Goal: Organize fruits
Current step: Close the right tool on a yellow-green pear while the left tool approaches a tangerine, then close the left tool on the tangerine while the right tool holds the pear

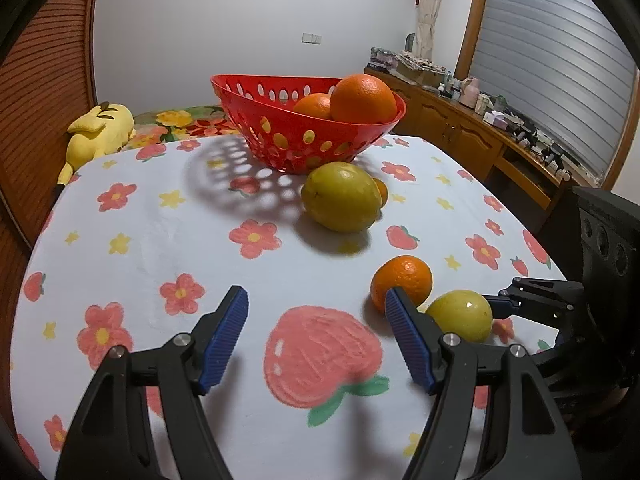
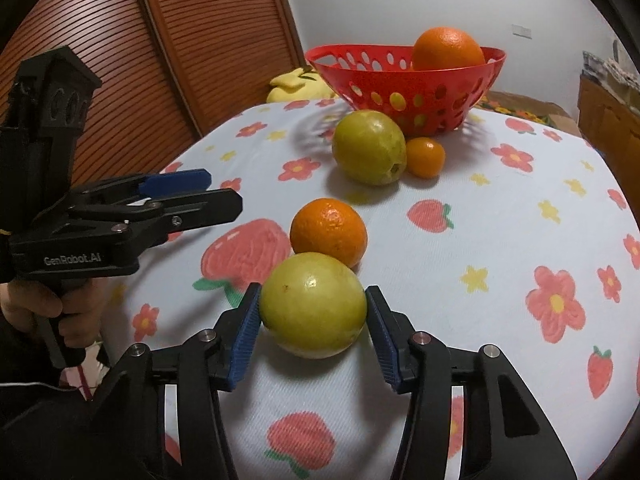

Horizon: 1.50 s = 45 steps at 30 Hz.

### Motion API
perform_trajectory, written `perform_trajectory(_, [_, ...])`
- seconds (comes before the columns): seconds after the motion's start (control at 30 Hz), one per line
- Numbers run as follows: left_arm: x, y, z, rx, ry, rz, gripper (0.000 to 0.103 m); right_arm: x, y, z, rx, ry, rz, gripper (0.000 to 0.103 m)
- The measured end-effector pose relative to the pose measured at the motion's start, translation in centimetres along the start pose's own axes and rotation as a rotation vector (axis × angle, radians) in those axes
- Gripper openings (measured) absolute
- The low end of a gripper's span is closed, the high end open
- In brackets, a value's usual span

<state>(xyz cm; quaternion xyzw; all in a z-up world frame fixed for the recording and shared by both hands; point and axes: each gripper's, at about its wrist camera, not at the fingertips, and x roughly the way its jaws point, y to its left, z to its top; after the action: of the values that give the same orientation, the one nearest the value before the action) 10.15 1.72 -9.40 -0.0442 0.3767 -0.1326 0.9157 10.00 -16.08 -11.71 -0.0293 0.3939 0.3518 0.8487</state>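
Hiding behind lemon [image 1: 341, 197]: tangerine [image 1: 381, 191].

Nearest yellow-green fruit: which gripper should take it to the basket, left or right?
Right. The right gripper already brackets the nearest yellow-green fruit, pads at both its sides. The left gripper is open over bare cloth, beside it. The red basket stands ahead.

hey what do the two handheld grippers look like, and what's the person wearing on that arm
Both the left gripper and the right gripper are matte black plastic with silver pivot bolts and ribbed blue pads on the fingers. The left one's side reads GenRobot.AI in white, above a pistol-style handle held by a hand. A dark sleeve with a thin white line covers that arm.
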Motion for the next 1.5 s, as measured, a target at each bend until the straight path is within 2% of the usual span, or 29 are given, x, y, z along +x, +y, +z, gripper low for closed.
perform_trajectory(0.6, [2.3,-2.7,1.4,0.029,0.047,-0.061,0.072,-3.3,-4.4,-0.4,0.088,-0.061,-0.075,0.052])
perform_trajectory(1.07, [4.8,-4.5,1.5,0.065,0.125,-0.078,0.072,-3.8,-5.5,-1.0,0.108,-0.073,-0.104,0.052])
perform_trajectory(1.27, [5.5,-4.5,1.2,0.067,0.134,-0.090,0.071,-3.8,-5.7,-1.1,0.112,-0.070,-0.104,0.052])
perform_trajectory(1.3, [5.5,-4.4,1.2,0.066,0.131,-0.096,0.070,-3.8,-5.7,-1.2,0.112,-0.069,-0.104,0.052])
perform_trajectory(1.43, [5.4,-4.3,1.1,0.068,0.125,-0.117,0.052,-3.7,-5.7,-1.2,0.111,-0.069,-0.104,0.052])
perform_trajectory(1.5, [5.2,-4.4,1.2,0.073,0.125,-0.120,0.050,-3.7,-5.8,-1.2,0.112,-0.068,-0.104,0.052])
